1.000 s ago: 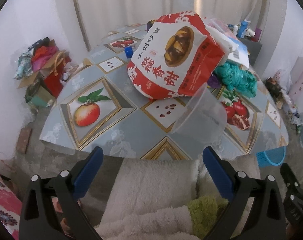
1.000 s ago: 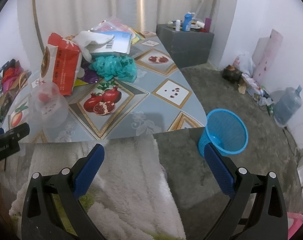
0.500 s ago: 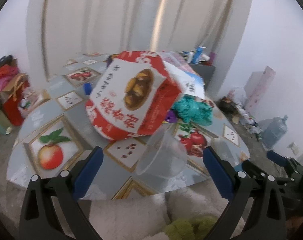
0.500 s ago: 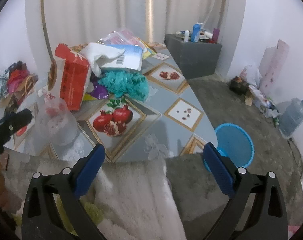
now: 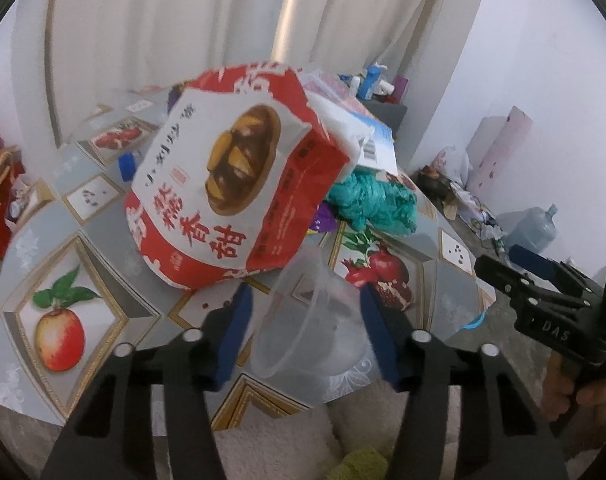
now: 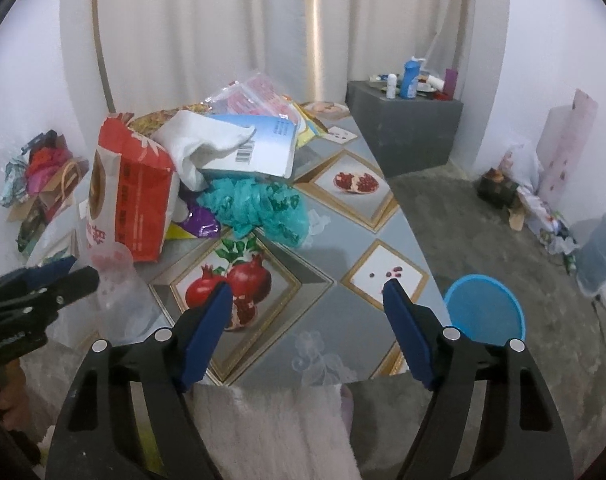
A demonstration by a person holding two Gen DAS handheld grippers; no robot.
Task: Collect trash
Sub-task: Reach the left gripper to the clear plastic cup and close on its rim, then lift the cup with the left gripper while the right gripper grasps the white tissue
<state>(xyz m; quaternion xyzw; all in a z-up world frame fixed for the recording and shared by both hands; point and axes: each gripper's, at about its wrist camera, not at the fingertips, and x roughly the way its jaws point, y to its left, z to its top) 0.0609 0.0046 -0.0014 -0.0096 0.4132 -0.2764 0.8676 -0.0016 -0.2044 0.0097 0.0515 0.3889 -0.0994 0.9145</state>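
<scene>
A clear plastic cup lies on its side near the front edge of the fruit-print table, mouth toward me. My left gripper has its jaws closing, with the cup between the blue pads. They stand close to its sides, and the cup shows no squeeze. Behind it are a red snack bag and a crumpled teal plastic bag. My right gripper hangs over the pomegranate print, jaws closing on nothing. The right wrist view shows the left gripper at the cup.
A blue basket stands on the floor off the table's right corner. White cloth and a blue-white pack top the pile. A grey cabinet with bottles, a water jug and floor clutter surround the table.
The left gripper has swung right and come up to the cup, and its jaws have narrowed around it. The right gripper has advanced over the table and its jaws have narrowed somewhat.
</scene>
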